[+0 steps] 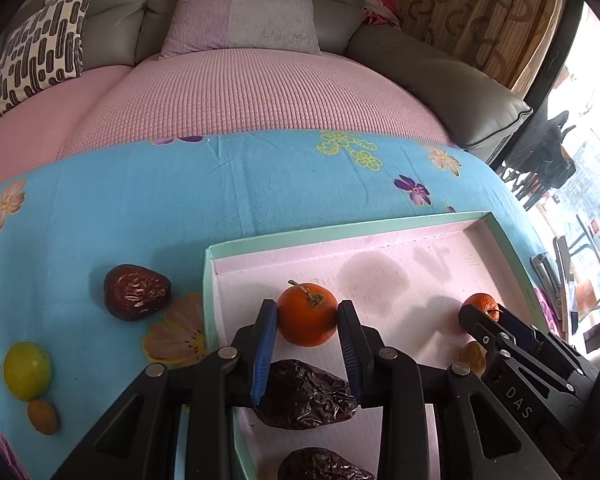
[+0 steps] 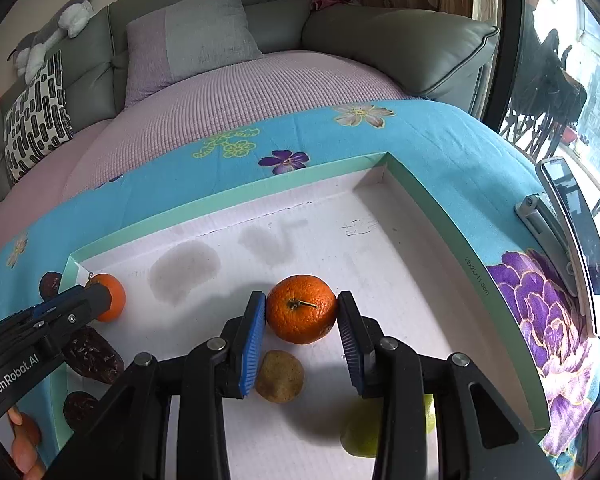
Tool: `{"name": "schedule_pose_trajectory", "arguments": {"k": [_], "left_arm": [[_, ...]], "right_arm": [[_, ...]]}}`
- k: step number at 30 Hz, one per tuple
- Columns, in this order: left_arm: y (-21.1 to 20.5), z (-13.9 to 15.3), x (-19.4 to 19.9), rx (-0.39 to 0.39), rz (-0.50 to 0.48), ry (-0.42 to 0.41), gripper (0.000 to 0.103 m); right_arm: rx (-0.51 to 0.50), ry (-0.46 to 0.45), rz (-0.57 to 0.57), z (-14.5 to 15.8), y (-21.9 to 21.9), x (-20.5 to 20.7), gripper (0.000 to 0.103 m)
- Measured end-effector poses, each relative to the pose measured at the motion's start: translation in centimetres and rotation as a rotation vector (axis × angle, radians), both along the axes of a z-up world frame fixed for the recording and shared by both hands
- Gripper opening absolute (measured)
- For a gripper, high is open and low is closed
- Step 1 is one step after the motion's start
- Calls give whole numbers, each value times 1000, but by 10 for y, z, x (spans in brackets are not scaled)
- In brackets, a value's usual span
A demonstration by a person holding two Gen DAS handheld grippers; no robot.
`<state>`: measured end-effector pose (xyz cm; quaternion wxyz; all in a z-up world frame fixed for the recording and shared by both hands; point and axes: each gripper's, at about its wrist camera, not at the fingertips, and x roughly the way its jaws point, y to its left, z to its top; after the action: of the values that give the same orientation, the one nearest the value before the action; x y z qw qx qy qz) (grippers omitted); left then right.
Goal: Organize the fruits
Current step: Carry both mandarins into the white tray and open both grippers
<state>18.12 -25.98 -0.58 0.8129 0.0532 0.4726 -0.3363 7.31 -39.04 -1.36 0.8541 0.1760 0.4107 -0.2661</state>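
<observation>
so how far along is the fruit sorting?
Partway. In the box: two dates, a brown fruit, a green one. Left hand-held gripper and right hand-held gripper each grip a tangerine over it. Left on the cloth: date, lime, small fruit.

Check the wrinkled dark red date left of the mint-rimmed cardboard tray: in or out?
Out. The wrinkled dark red date lies on the blue floral cloth, left of the tray's mint wall, apart from it.
</observation>
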Motion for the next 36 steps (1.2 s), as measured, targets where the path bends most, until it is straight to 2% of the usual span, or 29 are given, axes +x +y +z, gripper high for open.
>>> {"name": "schedule_pose_trajectory", "arguments": {"k": [9, 15, 17, 18, 19, 20, 22, 23, 24, 25, 29, 31, 36], "left_arm": [[6, 6, -3, 20, 20, 9, 34], [26, 23, -12, 11, 60, -19, 35], [39, 27, -15, 18, 91, -32, 37], [45, 29, -16, 25, 107, -38, 43], [53, 30, -17, 34, 124, -43, 55], [61, 30, -18, 42, 141, -51, 59], [76, 33, -20, 59, 175, -73, 61], [85, 34, -21, 71, 196, -86, 62], [93, 35, -21, 81, 214, -97, 66], [103, 36, -21, 91, 236, -107, 73], [139, 36, -22, 115, 318, -135, 83], [156, 34, -21, 137, 358, -141, 90], [194, 24, -26, 176, 422, -145, 93]], "right_arm": [[-6, 8, 3, 1, 1, 1, 38], [-6, 12, 2, 2, 0, -1, 39], [-18, 10, 3, 5, 2, -2, 46], [-21, 7, 8, 8, 4, -3, 56], [-22, 2, 14, 10, 6, -4, 59], [-21, -2, 23, 12, 9, -5, 59], [-22, -10, 40, 17, 14, -7, 62], [-28, -14, 49, 20, 18, -8, 66], [-34, -17, 57, 22, 22, -9, 78], [-40, -19, 67, 25, 26, -9, 82], [-50, -28, 116, 30, 44, -7, 83], [-57, -29, 149, 31, 56, -7, 95], [-63, -28, 218, 30, 84, -1, 95]]}}
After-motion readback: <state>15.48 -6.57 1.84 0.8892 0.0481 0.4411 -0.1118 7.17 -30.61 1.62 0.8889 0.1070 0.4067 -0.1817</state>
